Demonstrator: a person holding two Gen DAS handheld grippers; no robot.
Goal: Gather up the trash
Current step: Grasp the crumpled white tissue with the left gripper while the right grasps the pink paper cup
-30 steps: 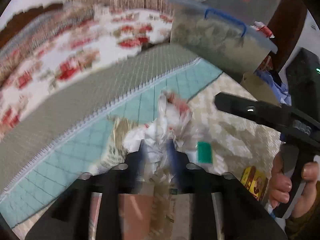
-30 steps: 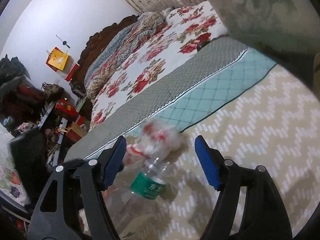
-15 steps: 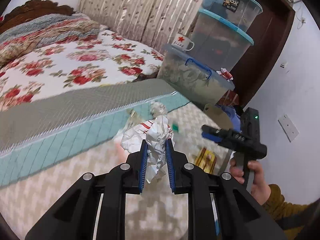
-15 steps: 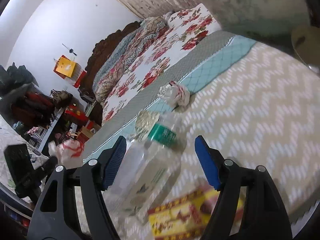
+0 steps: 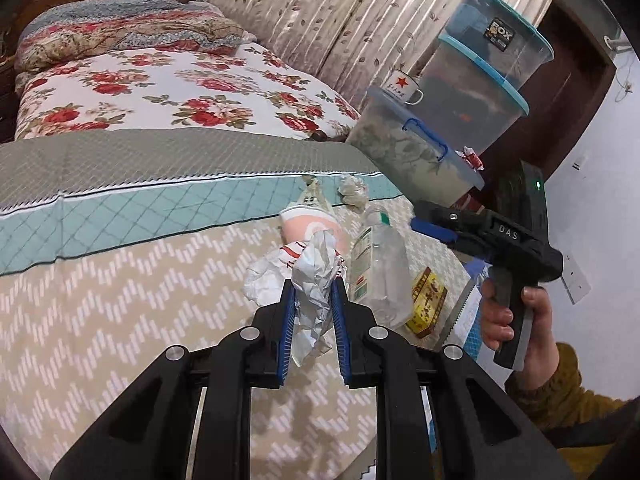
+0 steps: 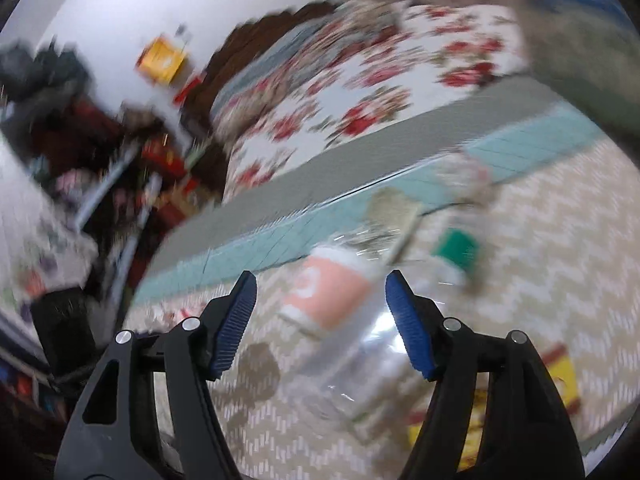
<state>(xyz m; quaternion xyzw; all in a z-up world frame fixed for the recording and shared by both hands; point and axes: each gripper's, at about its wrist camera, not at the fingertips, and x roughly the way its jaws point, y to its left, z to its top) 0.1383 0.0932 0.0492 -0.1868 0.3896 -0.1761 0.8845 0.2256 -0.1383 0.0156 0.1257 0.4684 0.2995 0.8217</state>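
White crumpled paper [image 5: 314,280], red-printed, sits pinched in the left tongs [image 5: 313,300]. The right tongs [image 6: 320,304] are closing, gripping nothing, above a clear plastic bottle [image 6: 360,364].

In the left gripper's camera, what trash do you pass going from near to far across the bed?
crumpled paper in the left gripper → pink cup → small paper ball

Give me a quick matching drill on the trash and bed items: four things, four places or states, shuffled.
1. crumpled paper
2. clear bottle
3. yellow box
4. star mug

A. on a storage bin lid
B. lying on the zigzag blanket, green label
C. clamped in the left gripper
D. between the bottle and the bed edge

Pairs: 1-C, 2-B, 3-D, 4-A
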